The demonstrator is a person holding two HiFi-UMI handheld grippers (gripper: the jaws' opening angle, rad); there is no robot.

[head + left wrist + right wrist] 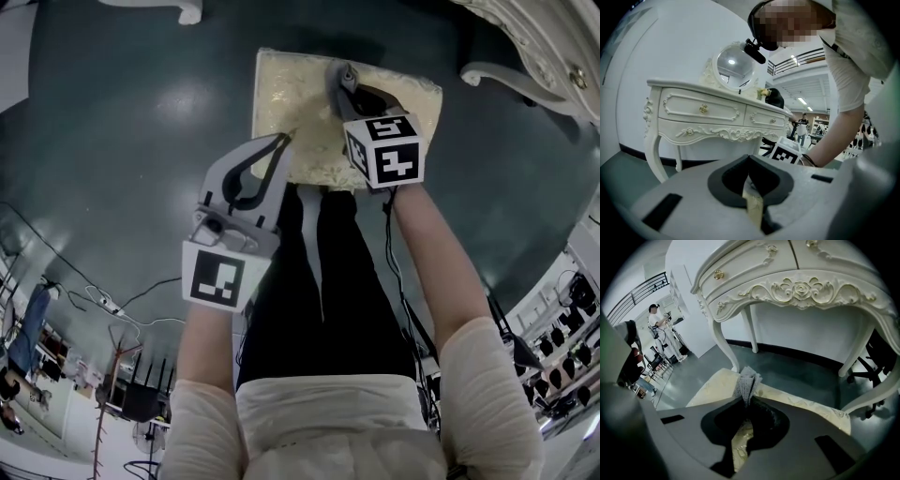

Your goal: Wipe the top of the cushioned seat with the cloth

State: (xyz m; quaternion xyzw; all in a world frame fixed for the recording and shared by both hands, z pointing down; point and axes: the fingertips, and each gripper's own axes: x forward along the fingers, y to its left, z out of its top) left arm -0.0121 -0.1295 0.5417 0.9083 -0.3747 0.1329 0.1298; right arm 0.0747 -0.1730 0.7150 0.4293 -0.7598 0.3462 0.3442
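Note:
The cream patterned cushioned seat [281, 98] lies on the dark floor just ahead of the person's legs. My right gripper [341, 77] is over the seat's middle, tips down near the fabric. In the right gripper view a bunched grey cloth [748, 380] sticks out from between the right gripper's [746, 399] jaws, which are shut on it, with the seat [710, 392] right below. My left gripper [285, 141] hovers at the seat's near edge, jaws together and holding nothing. In the left gripper view the left gripper [749, 163] points level, and a strip of seat [753, 208] shows beneath.
An ornate white dressing table [797, 284] with a round mirror [733, 65] stands just beyond the seat; its curved legs [497, 75] come down at the seat's far right. A dark office chair [876, 362] is under it. People stand far off at the left.

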